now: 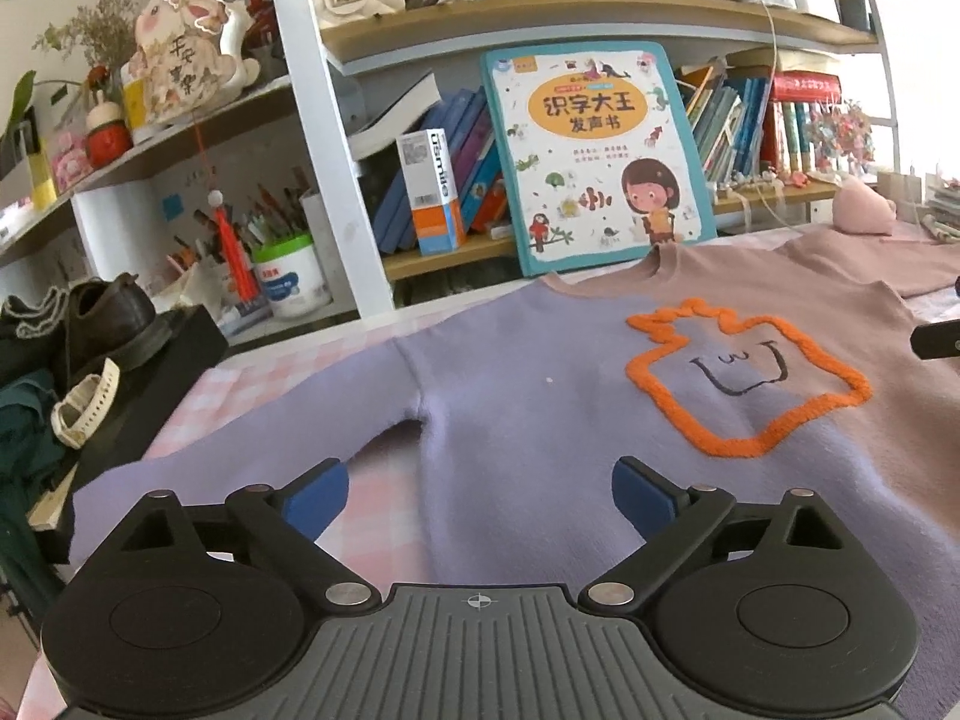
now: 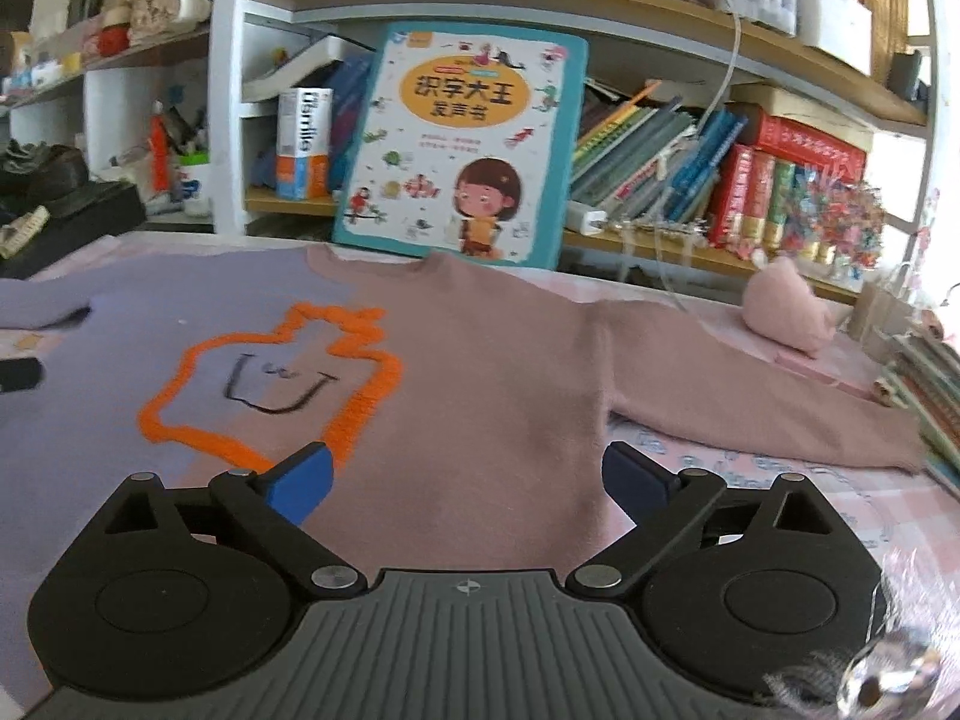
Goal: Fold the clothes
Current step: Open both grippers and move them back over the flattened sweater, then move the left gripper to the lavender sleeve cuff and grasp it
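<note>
A sweater (image 1: 540, 396) lies flat, front up, on a pink checked tablecloth (image 1: 384, 480). Its left half is lilac, its right half dusty pink (image 2: 492, 372), with an orange outlined figure (image 1: 744, 378) on the chest, also in the right wrist view (image 2: 270, 384). Both sleeves are spread out sideways. My left gripper (image 1: 480, 495) is open and empty, low over the lilac side near the armpit. My right gripper (image 2: 468, 480) is open and empty over the pink side's lower body. The sweater's hem is hidden under the grippers.
A bookshelf stands behind the table, with a children's book (image 1: 594, 156) leaning at the sweater's collar. A black box with a brown shoe (image 1: 114, 318) and a watch sits at the left. A pink plush (image 2: 786, 312) and stacked books (image 2: 924, 384) are at the right.
</note>
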Demonstrator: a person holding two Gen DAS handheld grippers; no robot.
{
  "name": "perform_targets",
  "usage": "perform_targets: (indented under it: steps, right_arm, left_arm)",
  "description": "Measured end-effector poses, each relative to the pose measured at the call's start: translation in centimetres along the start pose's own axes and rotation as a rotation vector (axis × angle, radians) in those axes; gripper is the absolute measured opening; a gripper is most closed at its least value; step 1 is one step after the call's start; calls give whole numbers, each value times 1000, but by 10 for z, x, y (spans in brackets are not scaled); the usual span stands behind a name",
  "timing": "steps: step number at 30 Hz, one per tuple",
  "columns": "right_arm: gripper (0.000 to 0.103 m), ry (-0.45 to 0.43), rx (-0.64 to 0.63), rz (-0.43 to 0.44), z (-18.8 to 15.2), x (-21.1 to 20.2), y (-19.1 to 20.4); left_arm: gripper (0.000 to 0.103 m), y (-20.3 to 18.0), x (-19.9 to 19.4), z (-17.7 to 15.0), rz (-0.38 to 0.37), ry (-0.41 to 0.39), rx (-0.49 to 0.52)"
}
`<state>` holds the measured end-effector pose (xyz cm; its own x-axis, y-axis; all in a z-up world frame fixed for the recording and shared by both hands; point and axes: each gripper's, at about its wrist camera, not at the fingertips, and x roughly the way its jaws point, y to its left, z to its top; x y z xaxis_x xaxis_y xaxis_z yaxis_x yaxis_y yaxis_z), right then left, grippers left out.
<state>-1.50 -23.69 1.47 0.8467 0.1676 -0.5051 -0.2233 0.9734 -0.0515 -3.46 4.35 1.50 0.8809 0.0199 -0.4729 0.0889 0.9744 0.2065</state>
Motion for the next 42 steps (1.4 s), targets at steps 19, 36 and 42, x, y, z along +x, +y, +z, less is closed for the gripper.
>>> perform_targets:
  steps: [19, 36, 42]
  right_arm:
    - [99, -20, -230, 265, 26, 27, 86]
    - [102, -90, -163, 374, 49, 86, 123]
    - [102, -137, -220, 371, 56, 86, 126]
  left_arm:
    - [99, 32, -1, -13, 104, 26, -71]
    - [100, 71, 3, -20, 273, 37, -163]
    - [100, 90, 3, -21, 298, 10, -231]
